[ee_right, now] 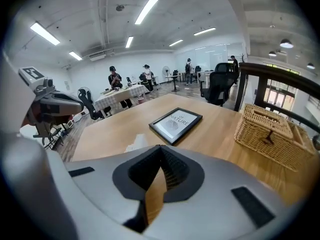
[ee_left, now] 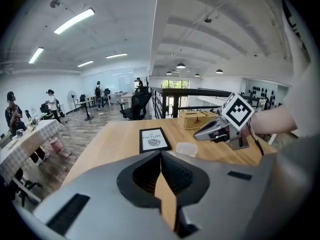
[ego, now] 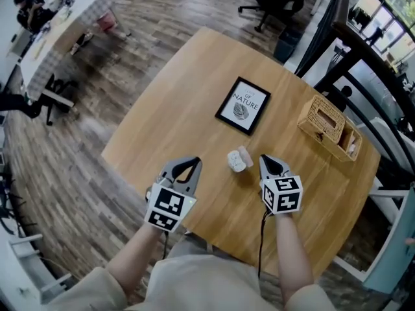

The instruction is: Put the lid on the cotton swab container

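Two grippers hang low over the round desk (ego: 170, 102), one on either side of the task's things, and neither has hold of anything. At the left, the left gripper (ego: 192, 162) has its jaws brought together at the tips, and its own view shows only bare wood through the gap behind them. Just to its right, towards the near edge, sits the small white cotton swab container (ego: 235, 162). A clear piece, probably the lid (ego: 246, 153), lies against or just beside it, though it is too small to be sure. Behind these lies a framed picture (ego: 243, 105). Next comes the right gripper (ego: 265, 159), also closed and empty, with a wicker basket (ego: 326, 125) well apart at the far right. The lid is not yet on, so the step in hand looks like the reach for it. The right gripper should open before it closes in, take the lid by its rim and keep it level. The left gripper should steady the light container so the lid seats squarely.
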Demonstrator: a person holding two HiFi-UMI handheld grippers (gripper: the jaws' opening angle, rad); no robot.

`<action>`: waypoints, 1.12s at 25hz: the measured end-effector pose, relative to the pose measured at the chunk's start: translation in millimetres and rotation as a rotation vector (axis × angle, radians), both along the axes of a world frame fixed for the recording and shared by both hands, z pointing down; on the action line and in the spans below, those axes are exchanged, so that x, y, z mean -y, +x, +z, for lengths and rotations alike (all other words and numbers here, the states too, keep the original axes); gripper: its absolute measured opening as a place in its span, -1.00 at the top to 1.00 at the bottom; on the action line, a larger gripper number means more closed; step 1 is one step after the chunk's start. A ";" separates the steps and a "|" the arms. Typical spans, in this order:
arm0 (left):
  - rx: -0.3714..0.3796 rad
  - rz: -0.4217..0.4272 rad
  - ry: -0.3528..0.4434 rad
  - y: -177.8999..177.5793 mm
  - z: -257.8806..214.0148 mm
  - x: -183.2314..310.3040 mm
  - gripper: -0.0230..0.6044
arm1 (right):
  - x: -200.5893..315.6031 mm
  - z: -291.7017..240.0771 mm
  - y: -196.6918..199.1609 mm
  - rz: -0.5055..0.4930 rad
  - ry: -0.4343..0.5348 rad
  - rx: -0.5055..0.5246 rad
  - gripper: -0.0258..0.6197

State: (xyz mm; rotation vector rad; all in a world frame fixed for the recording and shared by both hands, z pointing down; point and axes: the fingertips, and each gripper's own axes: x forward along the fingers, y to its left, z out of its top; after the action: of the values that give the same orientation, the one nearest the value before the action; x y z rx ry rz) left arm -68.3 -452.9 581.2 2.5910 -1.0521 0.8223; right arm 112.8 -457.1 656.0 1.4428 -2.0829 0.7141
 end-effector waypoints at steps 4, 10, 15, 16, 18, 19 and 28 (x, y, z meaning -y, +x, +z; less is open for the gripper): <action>0.005 -0.016 -0.012 -10.6 4.8 0.5 0.85 | 8.2 19.7 -19.1 -0.044 -0.065 0.050 0.84; 0.003 -0.054 -0.032 -30.7 12.3 -2.0 0.85 | 6.8 29.0 -50.3 -0.086 -0.108 0.116 0.84; -0.004 -0.066 -0.042 -41.2 13.8 -8.7 0.85 | 2.9 28.1 -65.2 -0.130 -0.073 0.040 0.84; -0.004 -0.066 -0.042 -42.9 14.0 -10.9 0.85 | 1.1 27.2 -68.2 -0.142 -0.064 0.024 0.84; -0.004 -0.067 -0.042 -44.9 14.9 -14.4 0.85 | -3.0 27.4 -74.1 -0.165 -0.052 0.013 0.84; -0.004 -0.068 -0.042 -45.5 15.3 -15.4 0.85 | -4.5 28.4 -76.6 -0.173 -0.045 0.011 0.84; -0.007 -0.064 -0.043 -47.3 13.4 -30.7 0.85 | -8.3 28.0 -82.6 -0.193 0.017 -0.061 0.84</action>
State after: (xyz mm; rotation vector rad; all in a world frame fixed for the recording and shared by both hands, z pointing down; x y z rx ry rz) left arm -115.5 -422.2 594.6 2.5092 -1.0974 0.8109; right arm 30.1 -448.9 684.0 1.2354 -2.1492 0.5699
